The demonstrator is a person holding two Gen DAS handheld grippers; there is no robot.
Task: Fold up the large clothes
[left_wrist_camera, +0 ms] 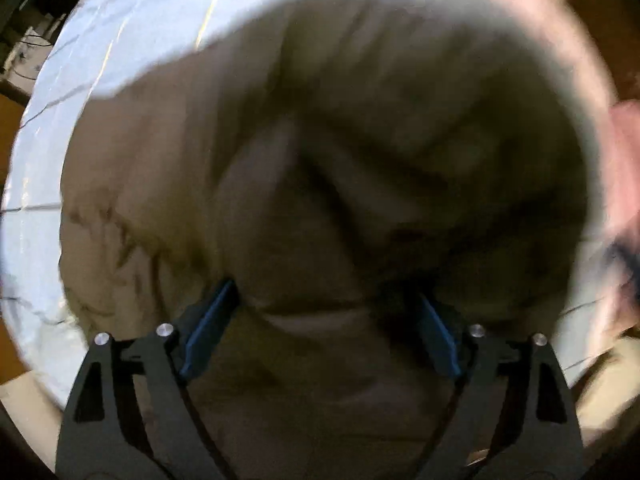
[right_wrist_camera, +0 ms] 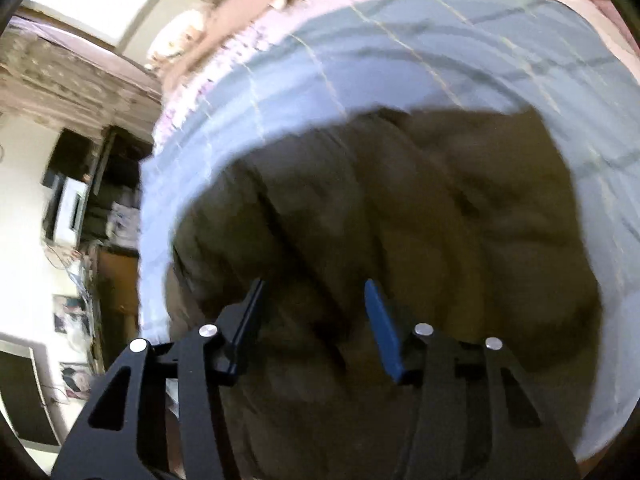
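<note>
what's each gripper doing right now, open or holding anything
Left gripper: open wide above the brown garment, gripping nothing.
Right gripper: open, partly spread over the same garment, nothing pinched.

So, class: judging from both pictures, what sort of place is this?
Probably a bedroom: a brown garment lies on a pale blue checked sheet over a pink floral bedcover, with cluttered shelves beside.
</note>
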